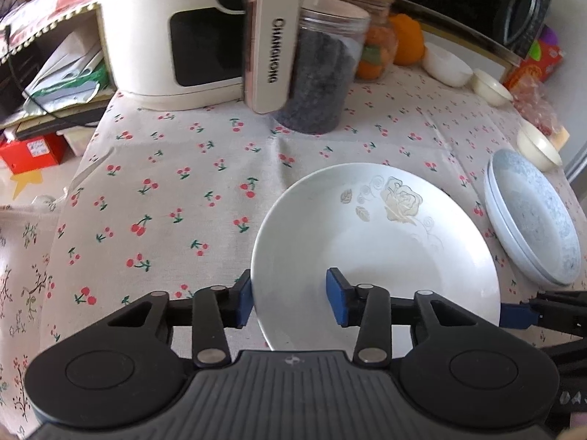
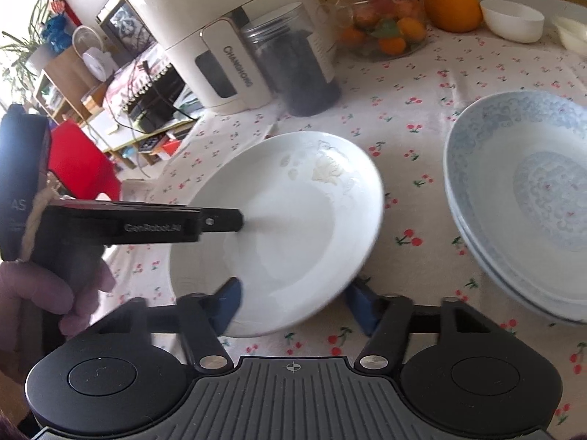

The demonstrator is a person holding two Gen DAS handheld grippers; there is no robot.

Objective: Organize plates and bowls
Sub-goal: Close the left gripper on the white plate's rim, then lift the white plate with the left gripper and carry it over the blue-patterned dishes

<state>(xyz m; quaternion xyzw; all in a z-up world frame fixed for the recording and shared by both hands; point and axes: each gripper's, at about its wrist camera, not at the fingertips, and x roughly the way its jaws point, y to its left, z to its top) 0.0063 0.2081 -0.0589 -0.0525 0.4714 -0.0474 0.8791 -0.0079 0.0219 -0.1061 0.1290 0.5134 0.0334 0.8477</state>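
Note:
A white plate with a rose pattern (image 1: 370, 249) is held off the cherry-print tablecloth; it also shows in the right wrist view (image 2: 286, 227). My left gripper (image 1: 290, 300) is open, with the plate's left rim between its blue pads, one under and one over. My right gripper (image 2: 293, 304) is open around the plate's near rim. The left gripper reaches in from the left in the right wrist view (image 2: 220, 222). A stack of pale blue patterned plates (image 1: 532, 216) lies to the right, also in the right wrist view (image 2: 524, 201).
A white air fryer (image 1: 194, 29), a jar of dark contents (image 1: 319, 69) and a jar of oranges (image 2: 385, 18) stand at the back. A white bowl (image 1: 445, 64) and two cream bowls (image 1: 491, 88) sit at the far right. The table edge falls off at the left.

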